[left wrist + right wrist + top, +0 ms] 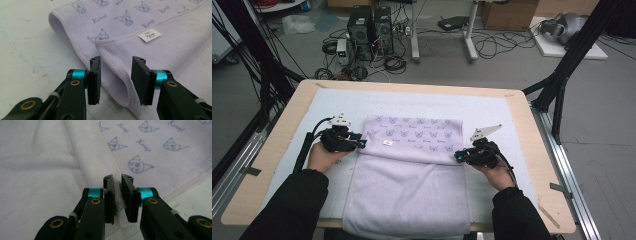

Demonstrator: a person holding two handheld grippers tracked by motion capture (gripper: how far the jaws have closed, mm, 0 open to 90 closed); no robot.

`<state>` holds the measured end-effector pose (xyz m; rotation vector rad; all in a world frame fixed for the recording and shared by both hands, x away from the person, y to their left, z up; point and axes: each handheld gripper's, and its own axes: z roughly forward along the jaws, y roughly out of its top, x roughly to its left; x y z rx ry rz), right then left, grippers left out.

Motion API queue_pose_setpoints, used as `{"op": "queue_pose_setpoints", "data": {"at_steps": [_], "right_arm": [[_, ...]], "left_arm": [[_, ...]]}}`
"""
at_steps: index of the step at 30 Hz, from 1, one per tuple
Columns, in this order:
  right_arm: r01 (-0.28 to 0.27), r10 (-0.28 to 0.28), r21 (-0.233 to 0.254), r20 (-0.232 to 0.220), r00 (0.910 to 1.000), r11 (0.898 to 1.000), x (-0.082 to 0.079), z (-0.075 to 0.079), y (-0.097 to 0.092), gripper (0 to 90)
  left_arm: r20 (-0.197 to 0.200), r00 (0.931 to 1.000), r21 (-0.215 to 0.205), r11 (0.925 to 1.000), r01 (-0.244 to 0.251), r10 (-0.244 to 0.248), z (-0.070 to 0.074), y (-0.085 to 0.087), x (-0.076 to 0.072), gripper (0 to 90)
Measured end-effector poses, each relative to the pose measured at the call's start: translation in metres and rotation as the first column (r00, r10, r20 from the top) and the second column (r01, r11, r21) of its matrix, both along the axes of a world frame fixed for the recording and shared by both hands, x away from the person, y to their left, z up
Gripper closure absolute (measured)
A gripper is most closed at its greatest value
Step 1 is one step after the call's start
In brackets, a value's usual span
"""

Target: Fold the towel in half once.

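Observation:
A lilac towel [412, 170] printed with cat faces lies on the white mat, its far part folded back so the print shows, with a small white label [387, 143] on it. At the towel's left edge is my left gripper [362, 142]. In the left gripper view [116, 67] its jaws stand open, the towel's folded hem [117, 72] lies loose between them, and the label [149, 35] is beyond. My right gripper [458, 156] is at the fold's right end. The right gripper view [117, 182] has its jaws close together, with the towel's edge [119, 202] pinched between the pads.
The white mat [492, 112] covers a light wooden table [282, 135]. Black frame posts [562, 75] stand at both far corners. Computer towers [369, 30], cables and a cardboard box [507, 12] are on the floor beyond the table. The towel's near end hangs over the front edge.

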<state>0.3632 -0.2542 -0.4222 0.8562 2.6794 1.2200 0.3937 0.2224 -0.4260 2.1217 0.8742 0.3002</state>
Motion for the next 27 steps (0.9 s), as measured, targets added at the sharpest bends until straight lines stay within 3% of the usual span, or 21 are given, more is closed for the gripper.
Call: {"op": "queue_pose_setpoints", "data": {"at_steps": [3, 6, 14, 21, 27], "right_arm": [[0.005, -0.005, -0.001, -0.021, 0.9998, 1.0, 0.003, -0.005, 0.001, 80.3], [0.006, -0.006, 0.001, -0.018, 0.9998, 1.0, 0.005, -0.007, 0.003, 80.3], [-0.008, 0.008, 0.014, 0.012, 0.9999, 1.0, -0.003, 0.003, 0.001, 81.3], [-0.027, 0.025, 0.037, 0.056, 0.9981, 0.999, -0.021, 0.018, -0.004, 81.8], [-0.055, 0.05, 0.081, 0.064, 0.9967, 0.995, -0.048, 0.019, -0.012, 82.1]], "left_arm": [[-0.042, 0.999, 0.013, 0.9997, -0.019, 0.019, -0.008, -0.003, 0.006, 60.8], [-0.049, 0.9983, 0.011, 0.9995, 0.031, -0.03, -0.009, -0.003, 0.006, 83.2], [-0.002, 0.9983, -0.007, 0.9982, 0.059, -0.059, 0.007, 0.001, -0.006, 86.6], [0.066, 0.993, -0.021, 0.9948, 0.1, -0.098, 0.021, 0.008, -0.038, 86.5], [0.051, 0.9826, -0.025, 0.9834, 0.18, -0.178, 0.017, 0.019, -0.07, 85.9]]}}
